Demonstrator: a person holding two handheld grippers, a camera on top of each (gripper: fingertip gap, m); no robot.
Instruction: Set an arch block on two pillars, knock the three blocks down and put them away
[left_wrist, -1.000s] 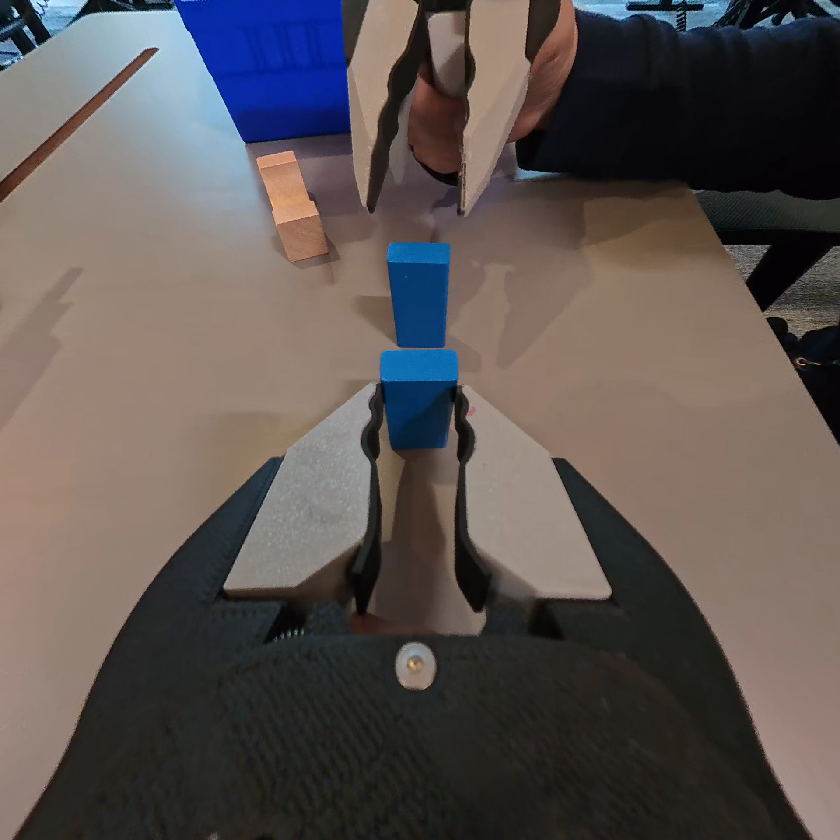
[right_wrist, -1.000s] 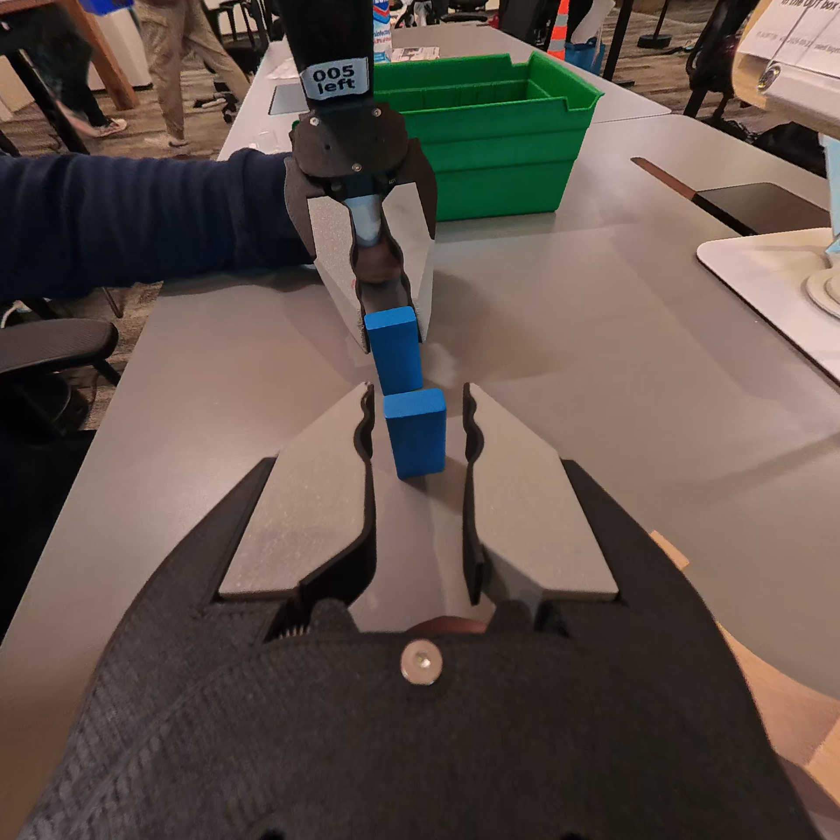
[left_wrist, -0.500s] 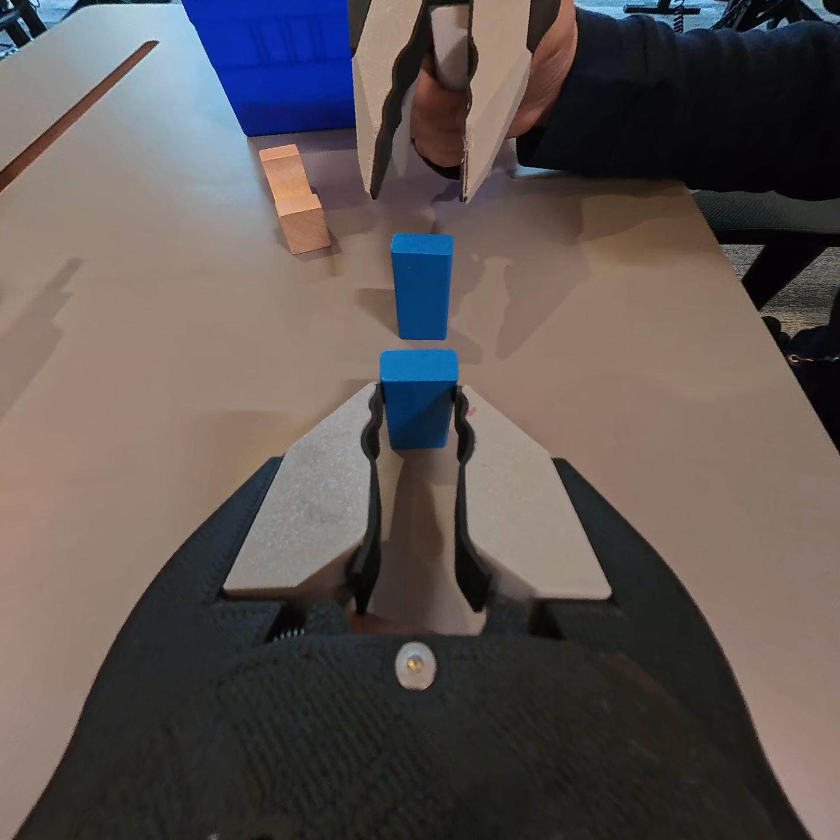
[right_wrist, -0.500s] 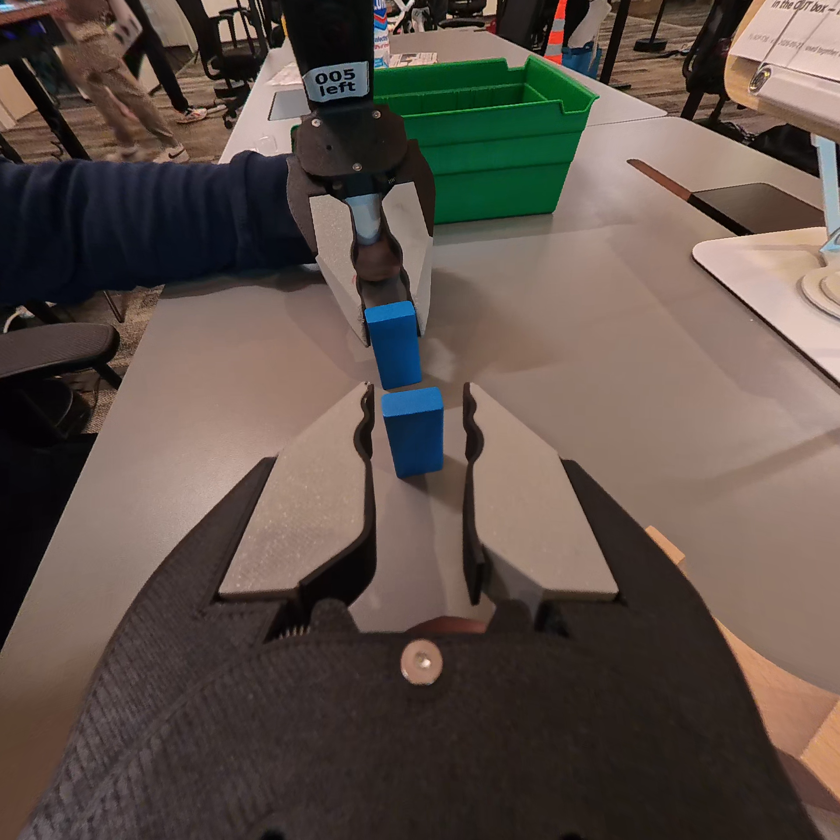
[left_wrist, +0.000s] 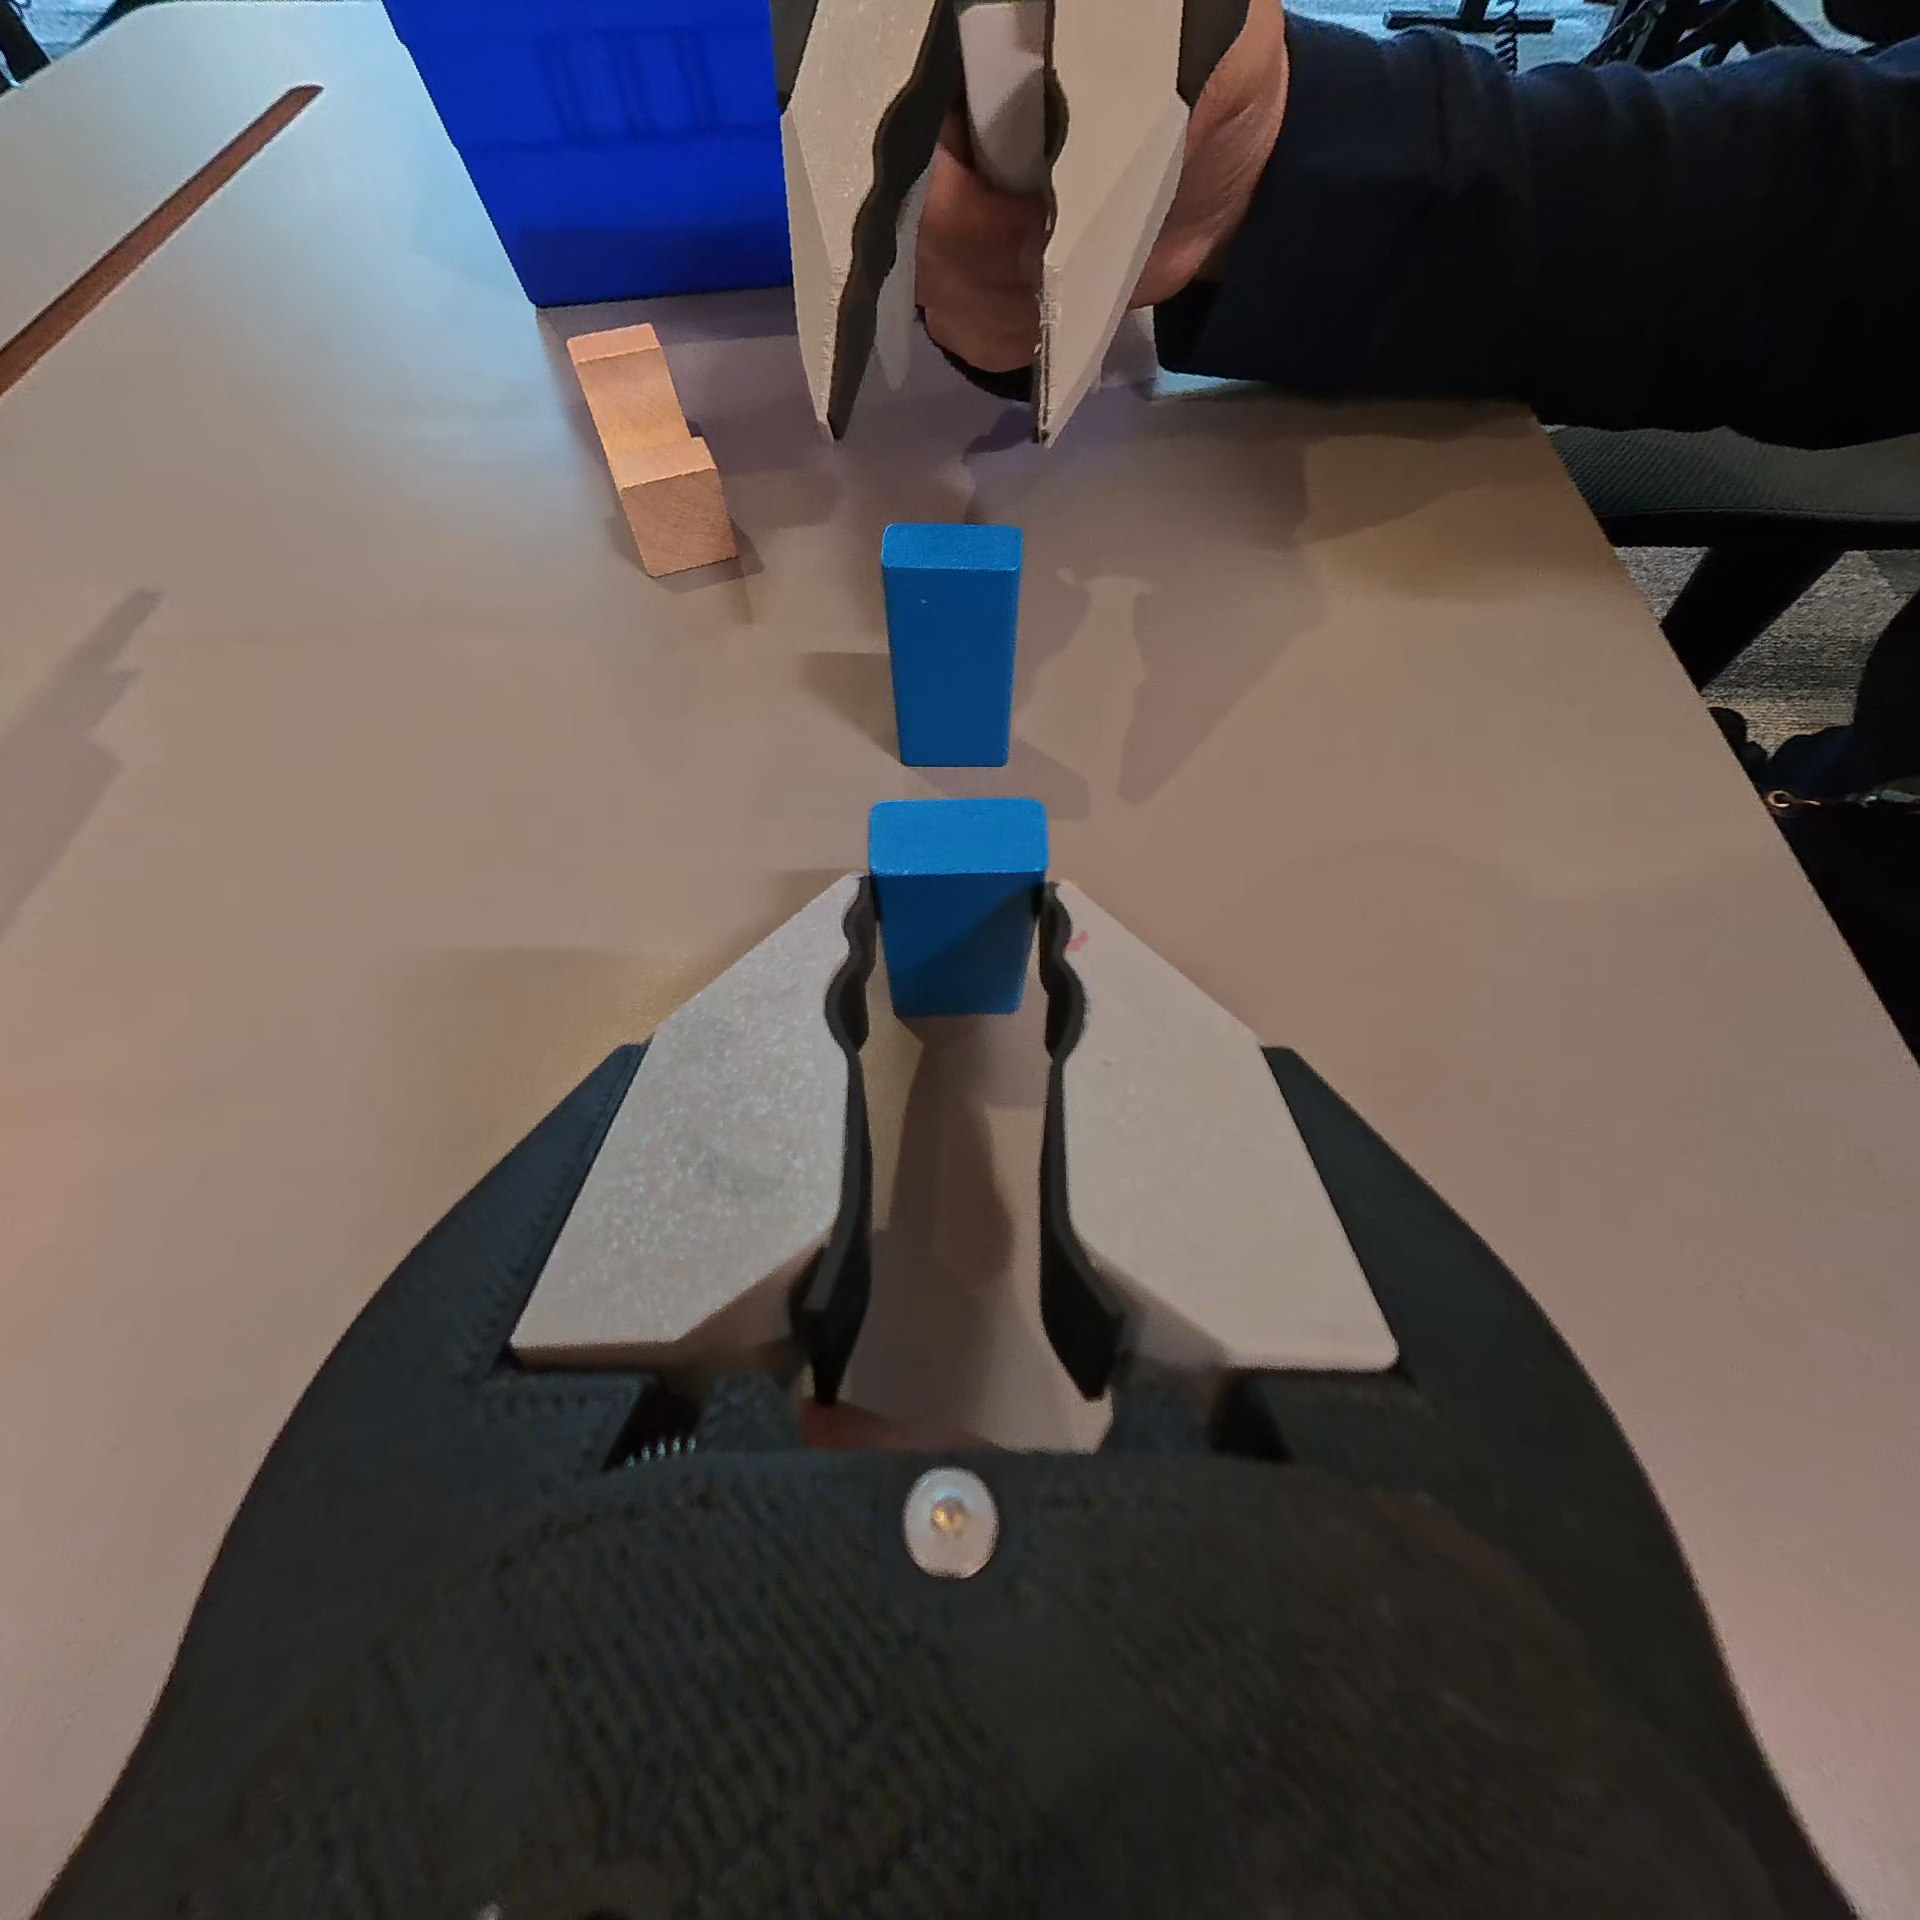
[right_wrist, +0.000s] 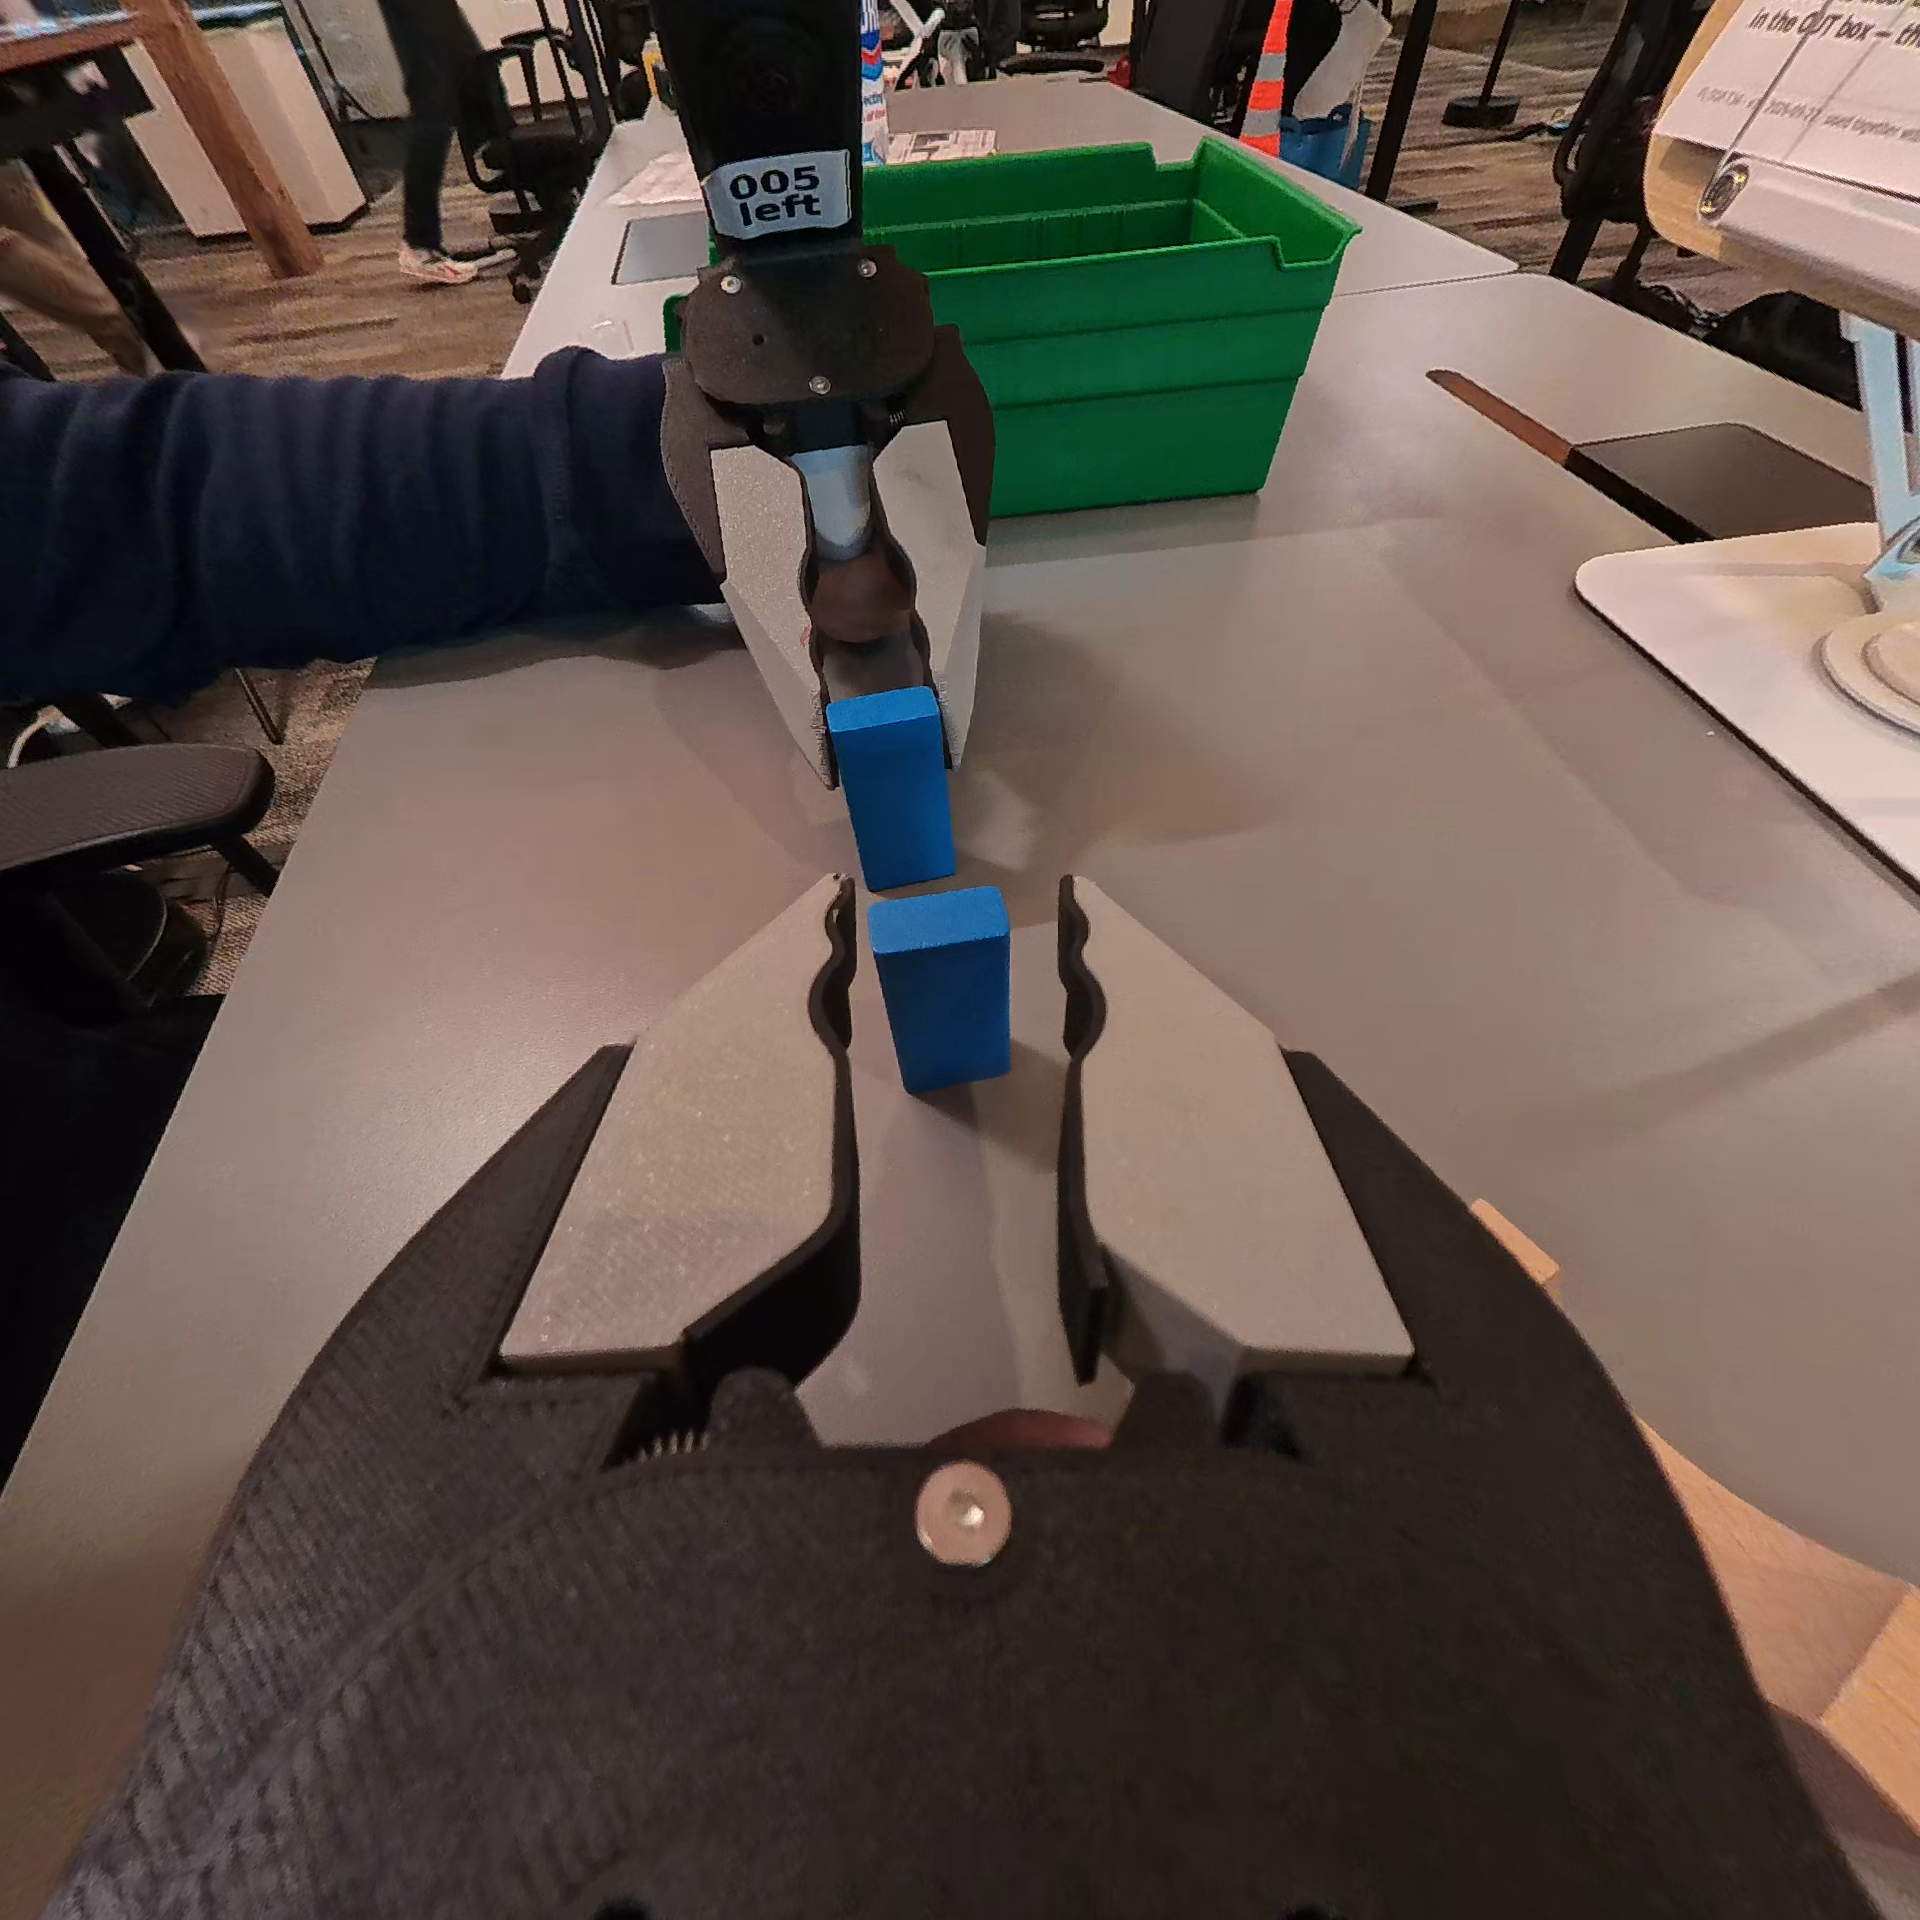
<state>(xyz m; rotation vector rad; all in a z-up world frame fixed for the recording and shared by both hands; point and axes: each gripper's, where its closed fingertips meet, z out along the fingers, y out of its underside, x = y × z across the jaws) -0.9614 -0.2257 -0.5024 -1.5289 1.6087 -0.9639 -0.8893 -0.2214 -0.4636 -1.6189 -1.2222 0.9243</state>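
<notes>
Left tongs (left_wrist: 956, 914): my pads press on one upright blue pillar (left_wrist: 957, 914).
Right tongs (right_wrist: 951, 935): open around the second pillar (right_wrist: 940, 997), not touching.
Arch block (left_wrist: 649, 457): on the worktop (left_wrist: 312, 831), beside the blue bin (left_wrist: 613, 145).

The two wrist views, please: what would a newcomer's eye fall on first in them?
Two upright blue blocks stand in line at the middle of the grey table: the left gripper grips the near blue block, while the far blue block stands free. The right gripper hangs open above it. A wooden arch block lies beside a blue bin; a green bin stands opposite.
</notes>
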